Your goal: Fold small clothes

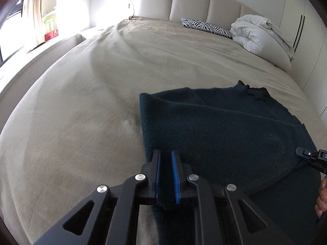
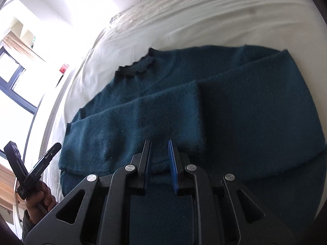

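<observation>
The left gripper (image 1: pixel 165 159) is seen at the lower centre of the left wrist view, its 2 blue-padded jaws set a narrow gap apart; dark fabric of the teal sweater (image 1: pixel 224 126) is seen between them, but whether it is actually pinched cannot be told. The right gripper (image 2: pixel 160 149) is shown at the lower centre of the right wrist view with a similar narrow gap between its jaws, held over the sweater's lower part; contact with the knit cannot be made out.

The sweater (image 2: pixel 235 106) is spread flat on the beige bed sheet (image 1: pixel 81 102), filling the lower right of the left view and the centre of the right view. 1 sleeve (image 2: pixel 143 118) is laid folded across the body, and the ruffled collar (image 2: pixel 139 67) is turned toward the upper left of the right view.

The sweater's lower edge is cut off by the gripper bodies in both views. At the top of the left view a zebra-print pillow (image 1: pixel 206 27) and a rolled white duvet (image 1: pixel 259 34) are lined up before the padded headboard (image 1: pixel 192 2). The window area at the upper left is washed out by glare.
</observation>
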Available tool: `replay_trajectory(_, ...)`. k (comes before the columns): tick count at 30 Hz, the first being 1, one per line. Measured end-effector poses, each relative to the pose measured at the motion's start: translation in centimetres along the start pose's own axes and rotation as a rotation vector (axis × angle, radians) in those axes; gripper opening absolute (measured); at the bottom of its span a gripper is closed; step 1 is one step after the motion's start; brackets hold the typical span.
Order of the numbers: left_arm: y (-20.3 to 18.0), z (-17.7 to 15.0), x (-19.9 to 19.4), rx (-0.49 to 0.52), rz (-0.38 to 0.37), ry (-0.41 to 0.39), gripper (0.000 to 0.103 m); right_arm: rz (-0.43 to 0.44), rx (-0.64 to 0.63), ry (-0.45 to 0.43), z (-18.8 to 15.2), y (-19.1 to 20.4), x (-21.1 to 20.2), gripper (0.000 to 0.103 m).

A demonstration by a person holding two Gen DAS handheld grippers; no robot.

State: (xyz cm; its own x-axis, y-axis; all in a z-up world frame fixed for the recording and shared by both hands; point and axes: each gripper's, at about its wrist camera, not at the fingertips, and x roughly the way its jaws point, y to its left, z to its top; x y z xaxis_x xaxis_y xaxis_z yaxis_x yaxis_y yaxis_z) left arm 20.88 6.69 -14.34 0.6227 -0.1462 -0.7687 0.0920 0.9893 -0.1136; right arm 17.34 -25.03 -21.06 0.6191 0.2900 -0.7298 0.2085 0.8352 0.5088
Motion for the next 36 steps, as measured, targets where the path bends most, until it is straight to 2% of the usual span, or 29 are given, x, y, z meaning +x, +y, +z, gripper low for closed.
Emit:
replay_trajectory(4, 0.0, -0.1, 0.0, 0.032, 0.007, 0.003, 0.014, 0.051, 0.046, -0.045, -0.5, -2.3, -1.5, 0.011)
replay_trajectory(6, 0.2, -0.3, -0.4, 0.021, 0.009, -0.003, 0.014, 0.022, 0.055, -0.063, -0.7, -2.9, -2.7, 0.011)
replay_trajectory(7, 0.6, -0.6, -0.8, 0.004, 0.016, -0.005, 0.016, -0.035, 0.058, -0.076, -0.9, -3.0, -3.5, 0.011)
replay_trajectory(8, 1.0, -0.8, -1.3, -0.021, 0.016, -0.003, 0.022, -0.098, 0.06, -0.087, -1.2, -3.1, -4.3, 0.018)
replay_trajectory(9, 1.6, -1.2, -2.2, -0.048, 0.002, -0.007, 0.025, -0.105, 0.065, -0.098, -1.6, -3.5, -5.3, 0.018)
replay_trajectory(10, 1.9, -1.7, -3.3, -0.062, -0.011, -0.015, 0.027, -0.087, 0.077, -0.106, -2.2, -3.9, -6.5, 0.018)
replay_trajectory(13, 2.7, -3.5, -7.2, -0.073, -0.031, -0.036, 0.045, -0.094, 0.072, -0.135, -4.6, -4.8, -10.6, 0.018)
replay_trajectory(15, 3.1, -5.1, -9.7, -0.093, -0.074, -0.035, 0.06, -0.083, 0.063, -0.168, -6.7, -5.1, -13.7, 0.018)
replay_trajectory(16, 3.1, -6.0, -10.7, -0.091, -0.096, -0.028, 0.064, -0.076, 0.064, -0.18, -7.7, -5.3, -15.1, 0.02)
replay_trajectory(17, 3.0, -7.1, -11.8, -0.092, -0.113, -0.024, 0.07, -0.074, 0.068, -0.191, -8.8, -5.5, -16.3, 0.027)
replay_trajectory(18, 3.0, -8.3, -12.9, -0.098, -0.125, -0.02, 0.076, -0.069, 0.074, -0.2, -10.0, -5.6, -17.5, 0.038)
replay_trajectory(19, 3.0, -9.6, -13.8, -0.106, -0.136, -0.009, 0.078, -0.064, 0.079, -0.21, -11.1, -5.8, -18.7, 0.046)
replay_trajectory(20, 3.0, -11.0, -14.5, -0.112, -0.154, 0.01, 0.08, -0.06, 0.076, -0.219, -12.3, -5.8, -19.8, 0.056)
replay_trajectory(26, 3.2, -17.6, -17.0, -0.199, -0.248, 0.124, 0.08, -0.112, 0.069, -0.169, -18.3, -7.0, -24.1, 0.057)
replay_trajectory(30, 3.1, -19.4, -18.3, -0.201, -0.278, 0.154, 0.08, -0.142, 0.102, -0.162, -21.4, -9.4, -27.1, 0.057)
replay_trajectory(36, 3.6, -20.8, -18.9, -0.244, -0.334, 0.214, 0.078, -0.132, 0.174, -0.142, -23.2, -12.6, -28.5, 0.057)
